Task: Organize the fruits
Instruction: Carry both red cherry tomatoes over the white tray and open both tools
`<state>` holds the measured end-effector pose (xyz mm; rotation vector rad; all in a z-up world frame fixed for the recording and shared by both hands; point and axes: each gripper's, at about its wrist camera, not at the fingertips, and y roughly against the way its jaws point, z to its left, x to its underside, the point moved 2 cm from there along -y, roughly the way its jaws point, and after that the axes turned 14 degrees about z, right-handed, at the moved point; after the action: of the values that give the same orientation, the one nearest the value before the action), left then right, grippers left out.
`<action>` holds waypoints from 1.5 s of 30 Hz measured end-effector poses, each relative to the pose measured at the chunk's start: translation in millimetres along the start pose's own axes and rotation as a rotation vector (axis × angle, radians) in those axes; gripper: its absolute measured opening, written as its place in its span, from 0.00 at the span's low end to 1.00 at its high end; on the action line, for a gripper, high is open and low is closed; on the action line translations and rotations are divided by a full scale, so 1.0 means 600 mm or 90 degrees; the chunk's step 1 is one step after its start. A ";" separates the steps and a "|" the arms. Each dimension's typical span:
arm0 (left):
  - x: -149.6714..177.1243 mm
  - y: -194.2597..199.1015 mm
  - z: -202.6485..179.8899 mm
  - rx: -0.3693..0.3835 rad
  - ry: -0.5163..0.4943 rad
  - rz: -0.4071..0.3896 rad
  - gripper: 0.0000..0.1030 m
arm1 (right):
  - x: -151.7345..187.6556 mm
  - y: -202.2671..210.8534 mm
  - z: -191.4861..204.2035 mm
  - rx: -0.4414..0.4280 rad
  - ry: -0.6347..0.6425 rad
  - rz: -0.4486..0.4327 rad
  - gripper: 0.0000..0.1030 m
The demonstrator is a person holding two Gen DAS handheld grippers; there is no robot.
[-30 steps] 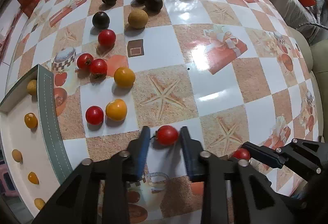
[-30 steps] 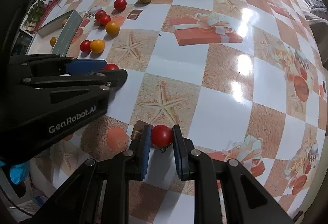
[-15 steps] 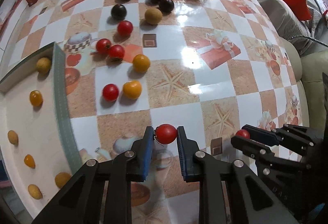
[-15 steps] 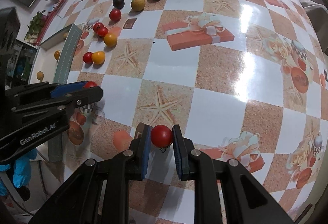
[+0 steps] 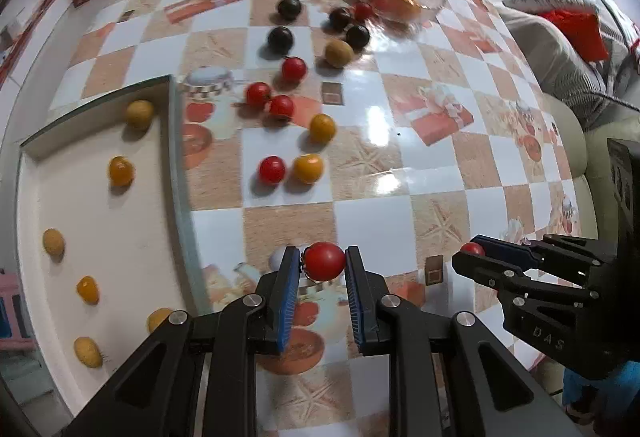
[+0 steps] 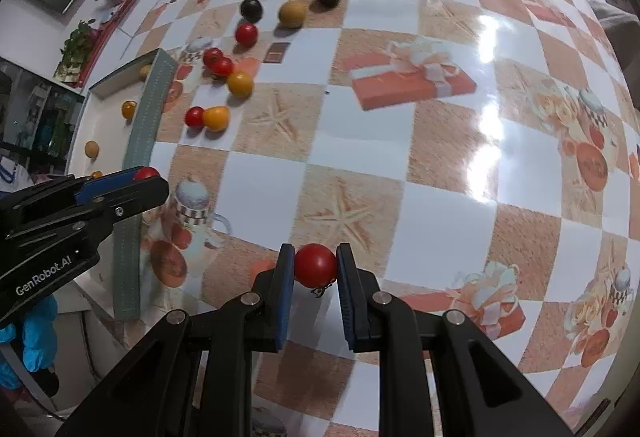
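My left gripper [image 5: 322,265] is shut on a red cherry tomato [image 5: 323,261], held above the table near the right wall of the white tray [image 5: 178,173]. My right gripper [image 6: 315,265] is shut on another red tomato [image 6: 315,264], above the table's near part. Each gripper shows in the other's view: the right one [image 5: 472,255] at the right, the left one [image 6: 146,177] at the left by the tray [image 6: 148,125]. Loose red [image 5: 272,169], yellow [image 5: 307,168] and dark [image 5: 280,38] fruits lie on the checkered tablecloth.
The tray holds several small yellow fruits [image 5: 121,170]. A glass bowl [image 5: 430,3] of oranges stands at the far side. A brown round fruit [image 5: 338,53] lies near the dark ones. A sofa with cushions [image 5: 576,31] runs along the right.
Both grippers have risen with their tomatoes. The left gripper has moved left toward the tray, which now fills more of its view. The right gripper stays shut on its tomato.
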<state>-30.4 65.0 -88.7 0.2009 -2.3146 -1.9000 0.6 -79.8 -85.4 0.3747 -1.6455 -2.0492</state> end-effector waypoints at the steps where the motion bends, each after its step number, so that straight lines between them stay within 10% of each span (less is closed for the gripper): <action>1: 0.001 0.003 0.004 0.000 0.003 -0.002 0.24 | -0.003 0.002 0.005 0.000 0.004 0.000 0.22; 45: 0.097 0.057 0.345 -0.046 0.251 -0.059 0.24 | -0.150 -0.037 0.351 -0.024 0.228 0.026 0.22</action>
<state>-128.0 259.4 -93.8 0.6229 -2.0027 -1.7846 -31.7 146.9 -64.2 0.6474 -1.3847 -1.8520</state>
